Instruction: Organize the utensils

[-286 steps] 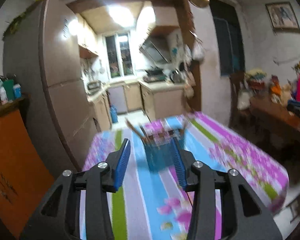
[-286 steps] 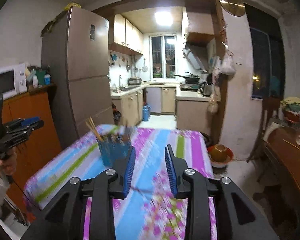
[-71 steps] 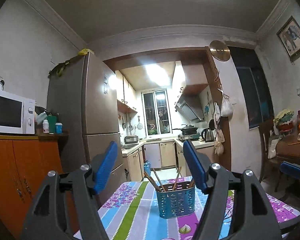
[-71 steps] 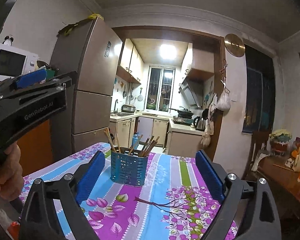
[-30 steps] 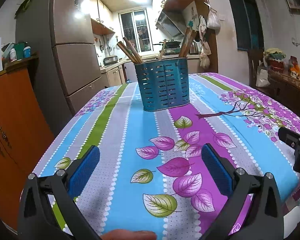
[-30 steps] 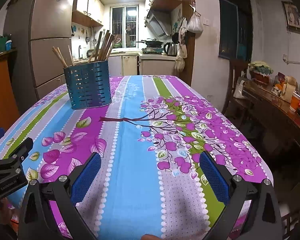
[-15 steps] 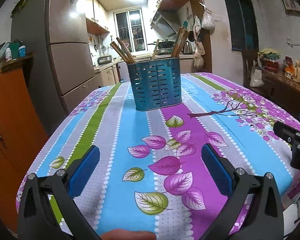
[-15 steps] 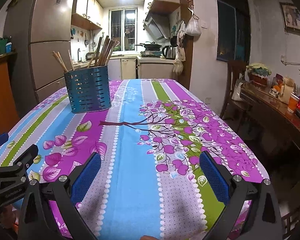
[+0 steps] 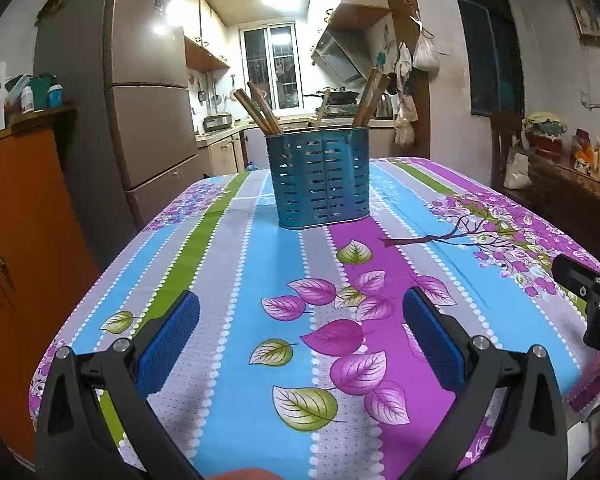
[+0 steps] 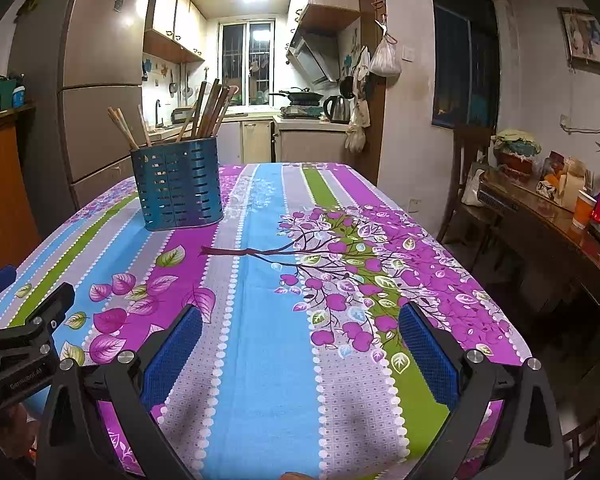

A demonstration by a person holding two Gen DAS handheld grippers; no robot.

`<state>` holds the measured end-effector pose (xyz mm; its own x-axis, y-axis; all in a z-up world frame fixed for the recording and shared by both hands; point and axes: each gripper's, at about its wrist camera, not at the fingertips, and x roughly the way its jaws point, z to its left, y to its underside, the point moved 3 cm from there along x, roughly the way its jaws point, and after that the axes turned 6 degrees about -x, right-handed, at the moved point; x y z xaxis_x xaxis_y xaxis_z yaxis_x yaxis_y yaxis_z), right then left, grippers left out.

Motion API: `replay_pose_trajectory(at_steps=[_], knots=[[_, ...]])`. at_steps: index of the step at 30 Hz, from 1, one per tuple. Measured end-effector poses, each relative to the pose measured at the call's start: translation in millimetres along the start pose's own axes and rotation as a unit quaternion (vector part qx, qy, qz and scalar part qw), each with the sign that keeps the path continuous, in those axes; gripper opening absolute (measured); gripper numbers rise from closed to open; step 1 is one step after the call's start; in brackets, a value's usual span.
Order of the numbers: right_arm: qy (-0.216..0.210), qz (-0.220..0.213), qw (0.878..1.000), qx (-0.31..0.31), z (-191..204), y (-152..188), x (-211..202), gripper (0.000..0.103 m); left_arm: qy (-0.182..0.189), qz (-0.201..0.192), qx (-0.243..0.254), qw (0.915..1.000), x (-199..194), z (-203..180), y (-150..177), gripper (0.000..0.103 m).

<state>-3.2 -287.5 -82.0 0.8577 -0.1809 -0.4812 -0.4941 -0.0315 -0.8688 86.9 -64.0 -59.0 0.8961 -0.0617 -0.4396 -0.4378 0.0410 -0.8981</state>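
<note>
From the left wrist, one blue holder [image 9: 322, 178] (about six wooden utensils [image 9: 260, 110] inside) is seen at 12 o'clock; the left gripper [image 9: 300, 330] is spread wide, empty. From the right wrist, the holder [image 10: 178, 184] is placed at 11 o'clock on the tablecloth [image 10: 268, 280]; the right gripper [image 10: 300, 338] is likewise held wide apart.

both grippers' fingers [image 9: 168, 338] wide apart

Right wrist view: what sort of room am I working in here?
Most likely a home dining area opening onto a small kitchen. A table under a floral tablecloth carries a blue utensil holder, a tall fridge stands at the left, and a stove with a pan sits under a range hood behind.
</note>
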Motion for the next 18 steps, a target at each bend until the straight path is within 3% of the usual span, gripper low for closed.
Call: replay_pose_trajectory(at_steps=[18], knots=[[0.002, -0.001, 1.0, 0.0, -1.1, -0.1, -3.5, 0.098, 0.008, 0.003, -0.008, 0.9999, -2.3, -0.1, 0.4, 0.098]])
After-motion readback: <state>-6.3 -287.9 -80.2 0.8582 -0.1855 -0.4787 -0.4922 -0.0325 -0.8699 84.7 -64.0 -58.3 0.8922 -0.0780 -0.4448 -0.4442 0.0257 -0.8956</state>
